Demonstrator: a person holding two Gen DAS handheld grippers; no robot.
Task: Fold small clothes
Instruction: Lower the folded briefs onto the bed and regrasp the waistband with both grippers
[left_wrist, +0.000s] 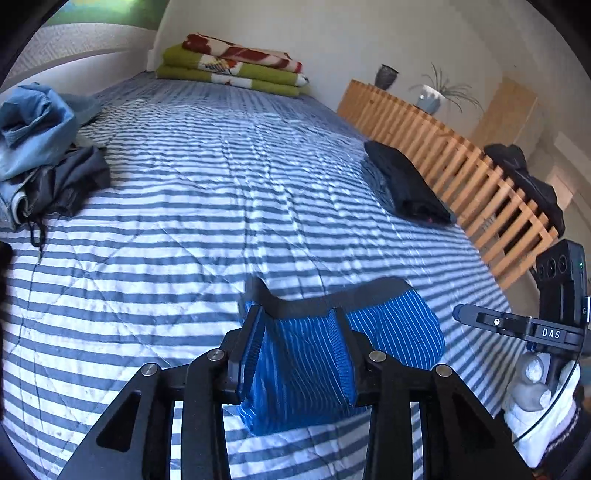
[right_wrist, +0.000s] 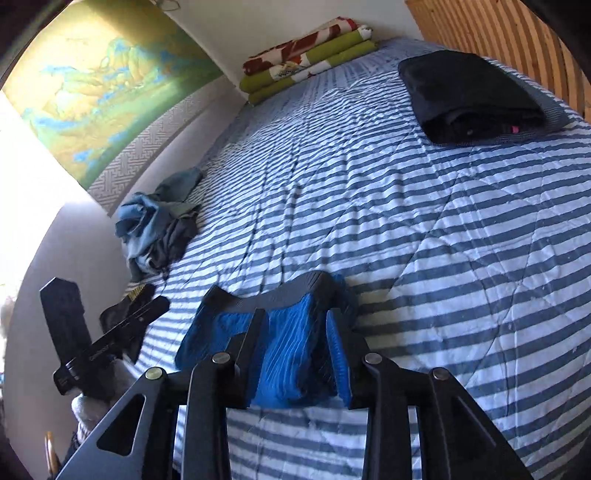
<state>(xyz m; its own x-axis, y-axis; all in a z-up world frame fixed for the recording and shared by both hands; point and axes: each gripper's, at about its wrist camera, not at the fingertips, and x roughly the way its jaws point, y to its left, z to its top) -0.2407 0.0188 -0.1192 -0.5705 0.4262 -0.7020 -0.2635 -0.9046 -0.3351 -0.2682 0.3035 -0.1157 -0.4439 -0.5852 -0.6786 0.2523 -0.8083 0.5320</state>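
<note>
Blue pinstriped underwear (left_wrist: 391, 332) with a black waistband lies bunched on the blue-and-white striped bedcover (left_wrist: 184, 258). My left gripper (left_wrist: 297, 314) hangs just over its left part, fingers spread wide, cloth showing between and beneath them. In the right wrist view the same underwear (right_wrist: 288, 354) sits between the spread fingers of my right gripper (right_wrist: 295, 314). Each gripper shows in the other's view: the right gripper (left_wrist: 480, 321) just off the garment's right edge, held by a white-gloved hand (left_wrist: 535, 387), and the left gripper (right_wrist: 147, 306) at its left edge.
A loose pile of light-blue and dark clothes (left_wrist: 40, 147) (right_wrist: 159, 229) lies at the bed's left edge. A folded dark stack (left_wrist: 406, 184) (right_wrist: 469, 96) rests by the wooden slatted rail (left_wrist: 443, 155). Folded green blankets (left_wrist: 232, 62) sit at the far end.
</note>
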